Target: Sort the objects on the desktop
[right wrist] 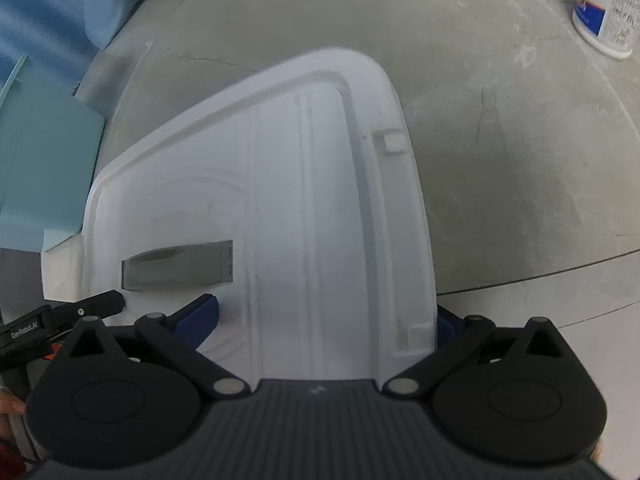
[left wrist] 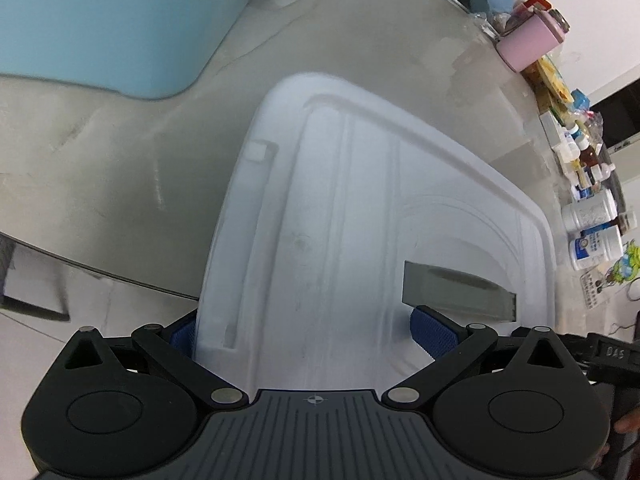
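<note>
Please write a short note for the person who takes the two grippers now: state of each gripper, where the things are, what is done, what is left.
Left gripper: shut on the white lid, one finger on its outer edge, the other on its top near the grey handle.
Right gripper: shut on the same lid at the other side, mirrored.
The lid is over the grey table; whether it rests on a box cannot be seen.
Bottles and jars stand along the table's far right edge, near a pink cup.
Done: lid gripped by both.
Left: probably move the lid, then sort the bottles.
</note>
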{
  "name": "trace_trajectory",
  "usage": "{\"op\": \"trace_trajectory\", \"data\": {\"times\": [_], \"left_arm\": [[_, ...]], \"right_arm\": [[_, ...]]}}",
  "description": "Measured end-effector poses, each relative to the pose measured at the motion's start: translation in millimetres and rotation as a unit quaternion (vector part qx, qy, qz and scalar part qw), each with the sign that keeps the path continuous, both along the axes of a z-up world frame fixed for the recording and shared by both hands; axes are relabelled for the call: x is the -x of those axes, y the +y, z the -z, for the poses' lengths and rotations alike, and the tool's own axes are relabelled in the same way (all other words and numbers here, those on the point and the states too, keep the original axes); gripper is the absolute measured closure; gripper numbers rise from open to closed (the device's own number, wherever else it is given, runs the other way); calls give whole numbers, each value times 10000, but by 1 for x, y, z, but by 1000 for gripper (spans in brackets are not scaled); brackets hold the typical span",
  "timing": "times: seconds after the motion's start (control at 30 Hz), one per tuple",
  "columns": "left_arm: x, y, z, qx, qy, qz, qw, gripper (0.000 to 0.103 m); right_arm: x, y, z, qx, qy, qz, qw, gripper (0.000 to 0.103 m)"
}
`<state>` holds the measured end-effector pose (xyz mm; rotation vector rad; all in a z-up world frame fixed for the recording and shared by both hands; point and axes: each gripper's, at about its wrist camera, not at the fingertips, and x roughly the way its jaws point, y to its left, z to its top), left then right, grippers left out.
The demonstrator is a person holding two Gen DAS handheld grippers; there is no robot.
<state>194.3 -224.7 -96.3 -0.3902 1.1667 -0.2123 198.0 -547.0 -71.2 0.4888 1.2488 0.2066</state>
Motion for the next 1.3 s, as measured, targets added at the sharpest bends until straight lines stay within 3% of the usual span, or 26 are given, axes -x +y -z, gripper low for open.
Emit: {"op": "trace_trajectory", "data": {"times": [0.17, 0.43, 0.87, 1.3], "left_arm": [[14, -15, -16, -353, -361, 71, 9987, 0], [23, -16, -48, -445, -788, 92, 9959, 0], [73, 0, -95, -480, -1317, 50, 9901, 1], [139, 49, -127, -519, -1686, -213, 9841, 1]], "right_arm": [[6, 1, -8, 88, -200, 5, 9998, 0], [18, 2, -31, 237, -720, 40, 9971, 0], [52, 0, -54, 162, -1286, 85, 9915, 0], [96, 35, -79, 108, -1696, -138, 9854, 1]]}}
